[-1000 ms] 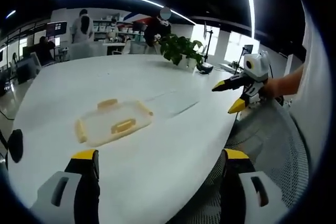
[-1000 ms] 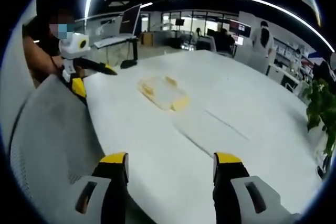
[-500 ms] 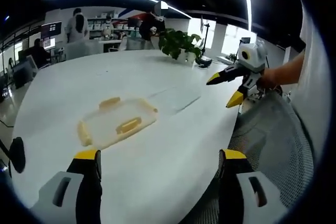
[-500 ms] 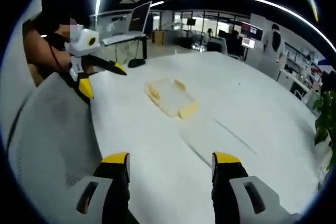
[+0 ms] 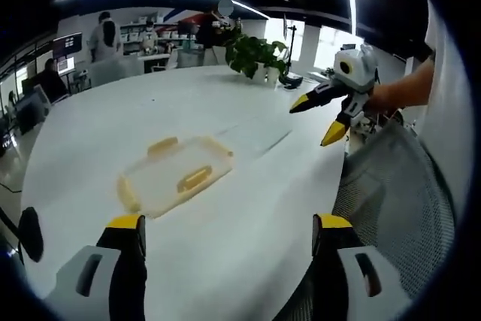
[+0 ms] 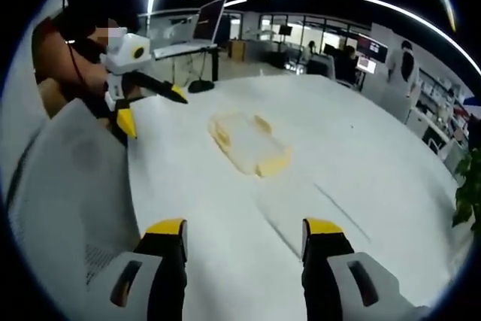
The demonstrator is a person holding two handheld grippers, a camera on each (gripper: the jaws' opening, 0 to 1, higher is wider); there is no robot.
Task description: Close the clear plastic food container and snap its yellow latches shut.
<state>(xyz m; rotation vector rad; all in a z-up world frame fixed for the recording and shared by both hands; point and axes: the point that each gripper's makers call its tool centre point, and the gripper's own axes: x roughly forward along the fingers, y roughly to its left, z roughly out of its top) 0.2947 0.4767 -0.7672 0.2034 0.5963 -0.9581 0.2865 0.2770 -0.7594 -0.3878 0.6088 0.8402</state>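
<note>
Container [image 5: 174, 176], one, clear plastic, flat on white table [image 5: 248, 216], well in from the near edge. Three yellow latches [image 5: 194, 179] visible around its rim in left gripper view; in right gripper view the same container [image 6: 246, 143] with yellow latches at its ends. Left gripper [image 5: 227, 232] well short of container, above table edge, jaws spread wide, holding nothing. Right gripper [image 6: 245, 237] likewise short of container, jaws wide apart, empty. One potted plant [image 5: 254, 54] beyond container at far side of table. One mesh chair [image 5: 391, 201] beside table edge.
</note>
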